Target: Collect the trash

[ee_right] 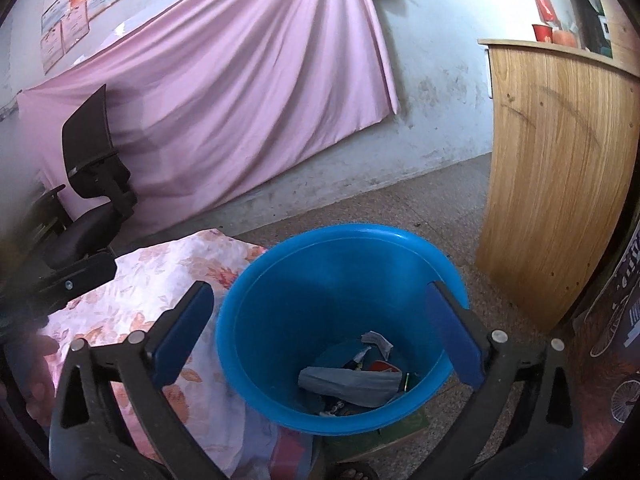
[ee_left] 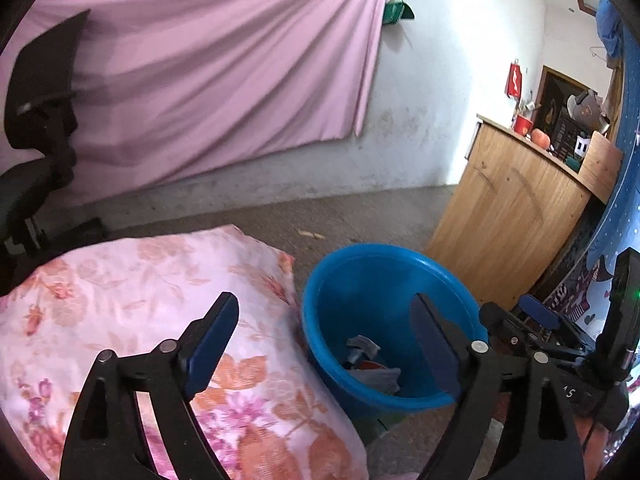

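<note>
A blue plastic bucket (ee_left: 384, 276) stands on the floor beside a table under a pink floral cloth (ee_left: 160, 292). Crumpled grey paper and other trash (ee_right: 352, 384) lie at the bucket's bottom (ee_left: 372, 368). My left gripper (ee_left: 324, 312) hangs open over the cloth's edge and the bucket's left rim, with nothing between its blue pads. My right gripper (ee_right: 320, 300) is open directly above the bucket (ee_right: 340, 264), and it holds nothing. The right gripper's body (ee_left: 560, 344) shows at the right of the left wrist view.
A wooden cabinet (ee_right: 556, 168) stands right of the bucket, with a red cup (ee_left: 523, 124) and other items on top. A black office chair (ee_right: 92, 184) is at the left. A pink sheet (ee_left: 208, 76) hangs on the wall behind. Bare floor (ee_left: 340, 216) lies beyond the bucket.
</note>
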The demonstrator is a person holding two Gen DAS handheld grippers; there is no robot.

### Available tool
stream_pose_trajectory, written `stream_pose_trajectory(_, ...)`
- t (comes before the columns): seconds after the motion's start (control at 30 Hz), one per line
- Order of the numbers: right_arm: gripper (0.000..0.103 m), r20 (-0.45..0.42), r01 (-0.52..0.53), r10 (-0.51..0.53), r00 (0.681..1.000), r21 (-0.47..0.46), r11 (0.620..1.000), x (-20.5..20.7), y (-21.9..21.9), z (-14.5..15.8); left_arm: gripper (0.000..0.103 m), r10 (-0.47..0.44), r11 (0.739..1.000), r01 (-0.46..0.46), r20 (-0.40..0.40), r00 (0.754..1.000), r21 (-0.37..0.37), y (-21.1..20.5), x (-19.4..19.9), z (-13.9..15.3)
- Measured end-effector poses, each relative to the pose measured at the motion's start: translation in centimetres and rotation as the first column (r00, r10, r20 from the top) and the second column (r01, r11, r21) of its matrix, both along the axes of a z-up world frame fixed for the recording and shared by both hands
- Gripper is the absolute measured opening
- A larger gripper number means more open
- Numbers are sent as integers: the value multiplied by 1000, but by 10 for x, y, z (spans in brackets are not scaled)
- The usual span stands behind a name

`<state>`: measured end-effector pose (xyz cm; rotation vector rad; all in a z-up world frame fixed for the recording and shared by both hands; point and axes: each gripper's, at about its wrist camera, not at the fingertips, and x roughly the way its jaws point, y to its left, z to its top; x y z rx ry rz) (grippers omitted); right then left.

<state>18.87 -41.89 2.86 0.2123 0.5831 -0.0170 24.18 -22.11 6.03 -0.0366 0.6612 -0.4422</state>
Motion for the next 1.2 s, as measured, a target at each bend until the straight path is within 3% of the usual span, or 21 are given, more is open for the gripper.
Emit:
stream_pose_trajectory(0.07, 103, 7, -5, 5, 1000, 0, 1000, -3, 5, 4, 96, 24, 1000, -24, 19, 1000, 1, 6, -5, 2)
stream_pose_trajectory(0.33, 103, 47, -9, 10, 999, -25, 1000, -22, 20, 27, 97, 96, 994, -93, 77, 992, -51, 35, -23, 19)
stream_pose_trajectory(0.7, 103, 97, -28, 35, 995, -72, 997, -53, 48, 60, 98, 139, 989, -130, 148, 979, -68, 76, -59, 39)
stream_pose_trajectory(1.2, 103, 191, -13, 30, 981, -88, 996, -109, 88, 92, 101, 238, 971, -229, 242, 941, -65, 139, -132, 58)
